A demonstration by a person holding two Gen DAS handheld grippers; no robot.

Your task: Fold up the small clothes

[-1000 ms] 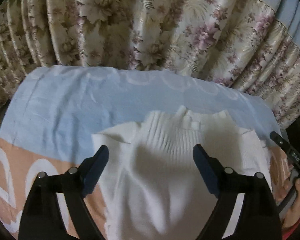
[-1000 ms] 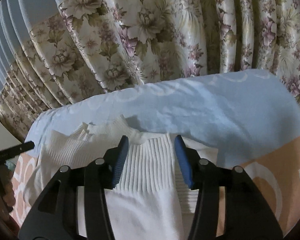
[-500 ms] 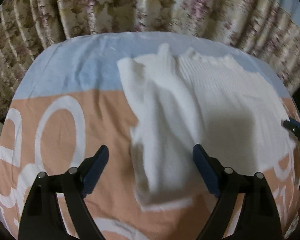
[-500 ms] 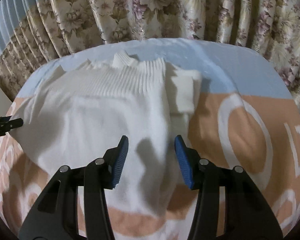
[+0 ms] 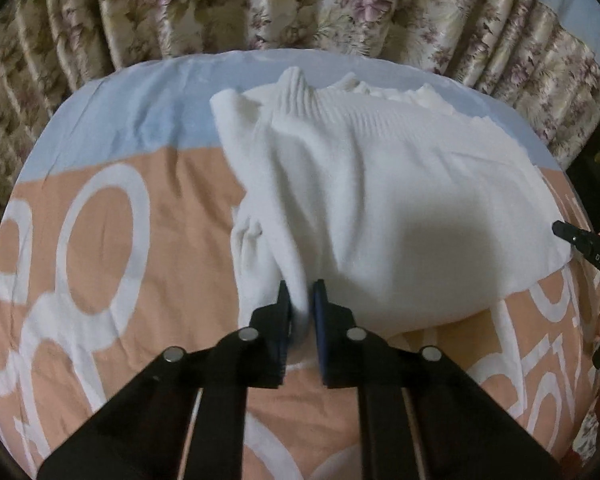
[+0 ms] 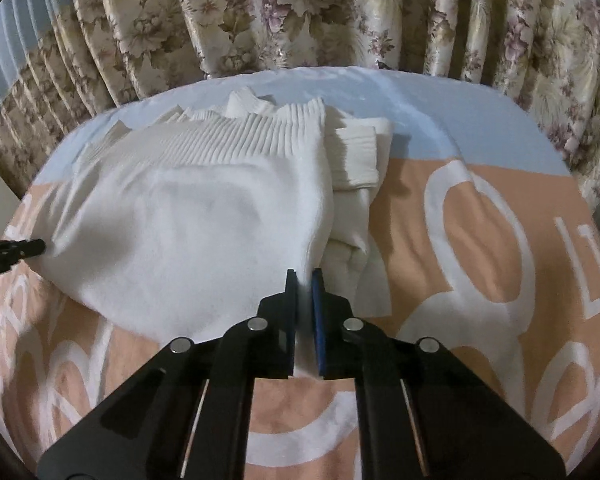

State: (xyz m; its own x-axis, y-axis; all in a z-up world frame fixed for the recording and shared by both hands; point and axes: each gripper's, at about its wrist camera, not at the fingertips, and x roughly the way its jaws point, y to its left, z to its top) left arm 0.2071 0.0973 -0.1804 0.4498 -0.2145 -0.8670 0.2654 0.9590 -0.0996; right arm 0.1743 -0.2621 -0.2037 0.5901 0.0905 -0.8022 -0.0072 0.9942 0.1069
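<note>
A white knit sweater [image 5: 380, 184] with a ribbed collar lies on the bed, sleeves folded in along its sides. It also shows in the right wrist view [image 6: 204, 216]. My left gripper [image 5: 300, 300] is shut on the sweater's near left hem corner. My right gripper [image 6: 304, 284] is shut on the near right hem corner. The tip of the right gripper [image 5: 580, 240] shows at the right edge of the left wrist view, and the left gripper's tip [image 6: 16, 250] at the left edge of the right wrist view.
The bed cover [image 5: 100, 240] is peach with white letters, pale blue at the far end [image 6: 420, 92]. Floral curtains [image 5: 260, 4] hang close behind the bed. A dark gap [image 5: 596, 160] lies off the bed's right side.
Both grippers pulled back from the collar toward the near hem, then closed on the hem corners. They were open in the earlier frames.
</note>
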